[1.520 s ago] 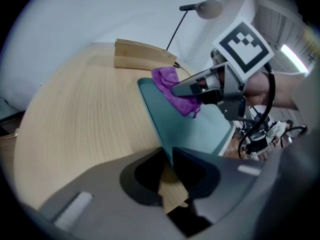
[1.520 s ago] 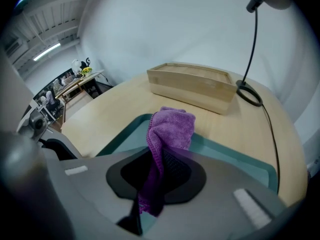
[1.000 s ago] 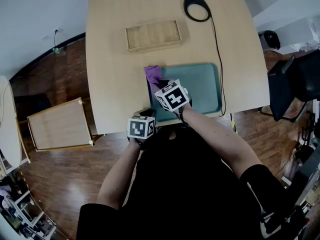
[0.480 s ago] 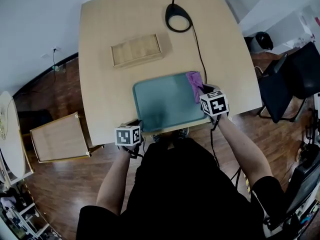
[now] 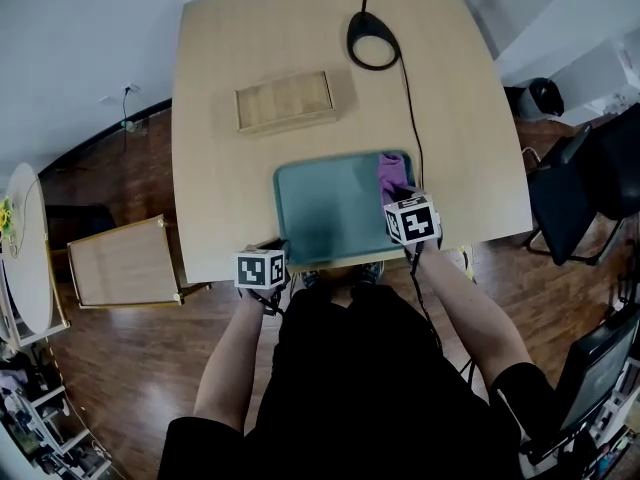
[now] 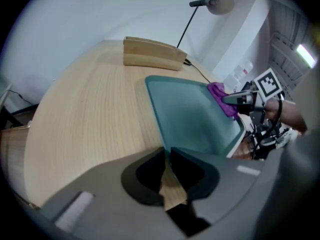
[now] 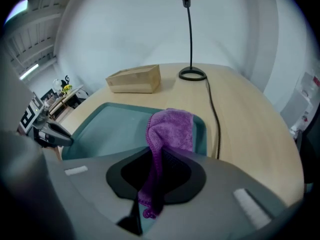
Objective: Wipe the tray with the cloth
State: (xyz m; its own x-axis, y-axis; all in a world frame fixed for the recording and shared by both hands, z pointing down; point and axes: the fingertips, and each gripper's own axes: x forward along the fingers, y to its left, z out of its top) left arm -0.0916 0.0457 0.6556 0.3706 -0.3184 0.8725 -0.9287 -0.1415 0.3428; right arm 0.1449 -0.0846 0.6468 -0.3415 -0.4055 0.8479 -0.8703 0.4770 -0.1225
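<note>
Pale desk [image 5: 230, 188] — right tool [image 7: 156, 156] pinches a fold of the cloth [image 7: 172, 129], likely soft and limp; left tool [image 6: 166, 151], jaws just closing, nips the tray's [image 6: 190, 114] corner.

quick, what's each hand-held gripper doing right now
left hand-held gripper: jaws have just been closing, pinching the tray corner
right hand-held gripper: shut on the purple cloth

Light wooden table [image 5: 220, 188], teal tray [image 5: 330, 208] at its near edge spanning left gripper [image 5: 275, 250] to right gripper [image 5: 400, 196], wooden box [image 5: 285, 100] beyond the left gripper, black lamp base [image 5: 372, 40] and cable [image 5: 412, 108] beyond the right.
</note>
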